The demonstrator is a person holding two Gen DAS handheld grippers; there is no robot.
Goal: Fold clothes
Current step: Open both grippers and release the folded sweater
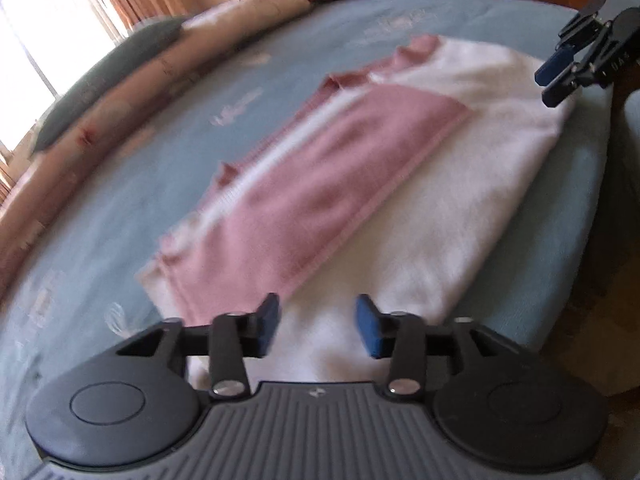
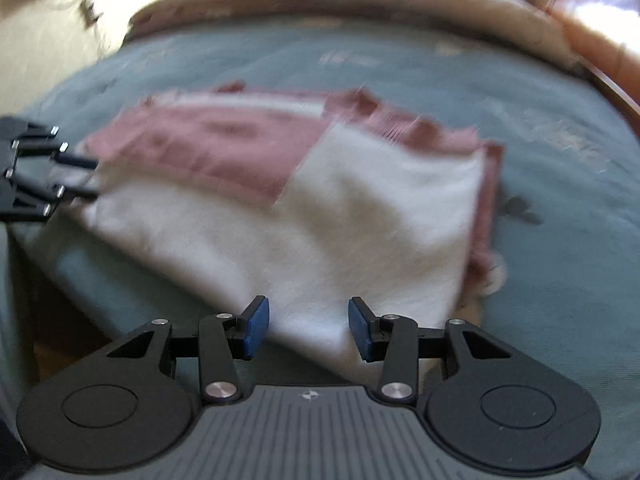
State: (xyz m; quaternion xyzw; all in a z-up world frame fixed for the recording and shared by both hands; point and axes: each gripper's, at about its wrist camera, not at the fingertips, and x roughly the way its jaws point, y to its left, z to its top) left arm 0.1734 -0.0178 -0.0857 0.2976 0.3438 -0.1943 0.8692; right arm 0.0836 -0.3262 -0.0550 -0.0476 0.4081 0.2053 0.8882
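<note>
garment [image 1: 360,168] lies part-folded on blue bedspread [image 1: 100,240], pink and white, a pink panel laid over the white body, near the bed's front edge. left gripper [image 1: 316,328] hovers over the white end closest to it, jaws apart, nothing pinched. right gripper [image 2: 308,328] same at the other white corner, jaws apart, empty. both views blurred, so whether either set of pads brushes the fabric is hard to say, probably not. pillows [image 1: 224,20] line the far side of the bed, well apart from the garment.

risks: pads may pinch only the top white layer, so the fold drags and the pink panel slides off. uneven lift between hands would skew the edge. fabric near the bed edge could slip off.
</note>
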